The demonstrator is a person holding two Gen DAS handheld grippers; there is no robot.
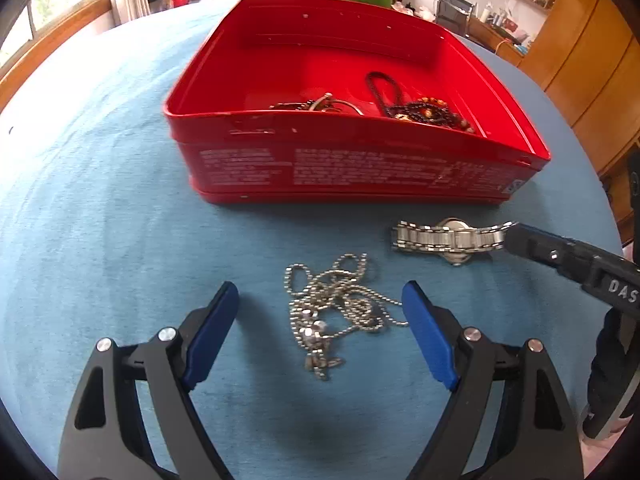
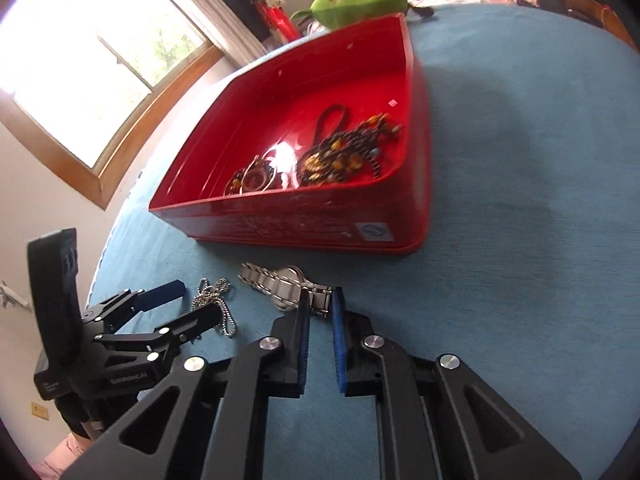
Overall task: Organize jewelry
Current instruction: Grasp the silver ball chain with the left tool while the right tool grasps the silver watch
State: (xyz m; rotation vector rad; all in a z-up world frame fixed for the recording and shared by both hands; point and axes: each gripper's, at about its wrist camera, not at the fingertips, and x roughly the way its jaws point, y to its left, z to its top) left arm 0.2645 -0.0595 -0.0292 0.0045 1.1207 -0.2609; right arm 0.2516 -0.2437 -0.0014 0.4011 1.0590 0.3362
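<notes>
The white print on the red tin's [image 1: 352,168] near wall is too blurred to read. That wall hides the lower parts of the jewellery inside the tin. Beside the tin, the right gripper's [image 2: 320,304] fingertips cover one end of the watch's [image 1: 448,238] band.

The left gripper [image 1: 320,300] hangs low with its jaws spread wide; the right gripper [image 2: 321,300] has its jaws nearly together.
</notes>
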